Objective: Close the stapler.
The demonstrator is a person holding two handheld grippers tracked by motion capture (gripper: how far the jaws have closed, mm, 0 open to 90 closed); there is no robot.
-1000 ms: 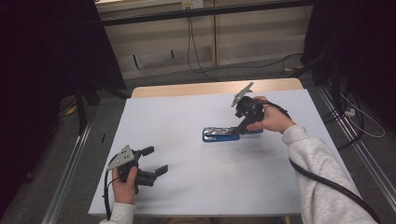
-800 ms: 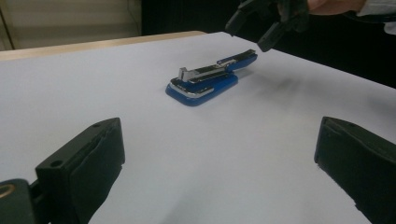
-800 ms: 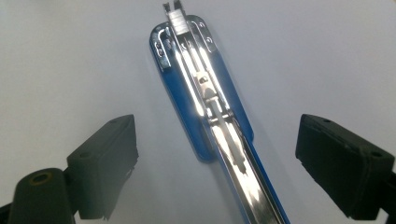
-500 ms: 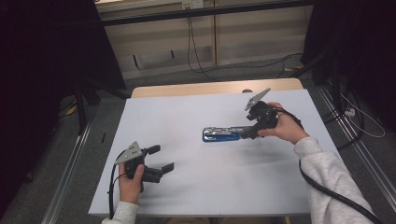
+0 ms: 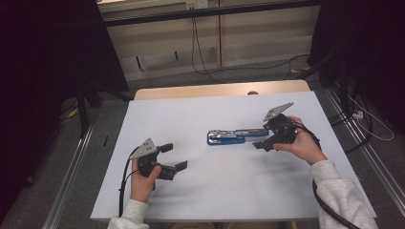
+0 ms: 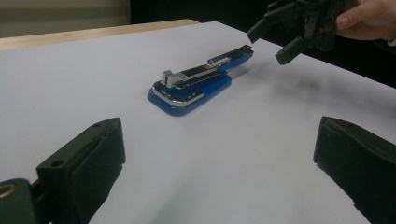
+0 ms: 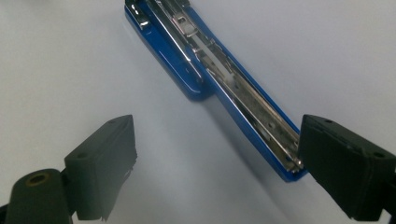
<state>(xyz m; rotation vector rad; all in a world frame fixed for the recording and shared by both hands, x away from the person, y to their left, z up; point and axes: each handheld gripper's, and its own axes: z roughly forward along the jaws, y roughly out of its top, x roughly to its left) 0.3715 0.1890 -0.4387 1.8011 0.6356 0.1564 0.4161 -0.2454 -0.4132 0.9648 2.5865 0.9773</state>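
Observation:
A blue stapler [image 5: 232,137] lies in the middle of the white table top [image 5: 219,191], swung open flat, with its metal staple channel [image 7: 243,88] facing up. My right gripper [image 5: 260,138] stands open at the stapler's right end. The tip of the opened arm [image 7: 287,165] lies just inside one finger [image 7: 345,163]; I cannot tell if they touch. My left gripper [image 5: 175,156] is open low over the table's front left, nothing between its fingers [image 6: 88,163]. Its view shows the stapler [image 6: 196,86] ahead and the right gripper [image 6: 270,45] beyond it.
The white top covers a wooden table whose far edge [image 5: 215,90] shows. Cables [image 5: 200,52] run over the grey floor behind. Metal rails [image 5: 71,181] flank the table, and dark curtains [image 5: 47,71] hang at both sides.
The right gripper has moved right and toward the person, and the stapler's upper arm now lies stretched out flat. The left gripper has shifted slightly right.

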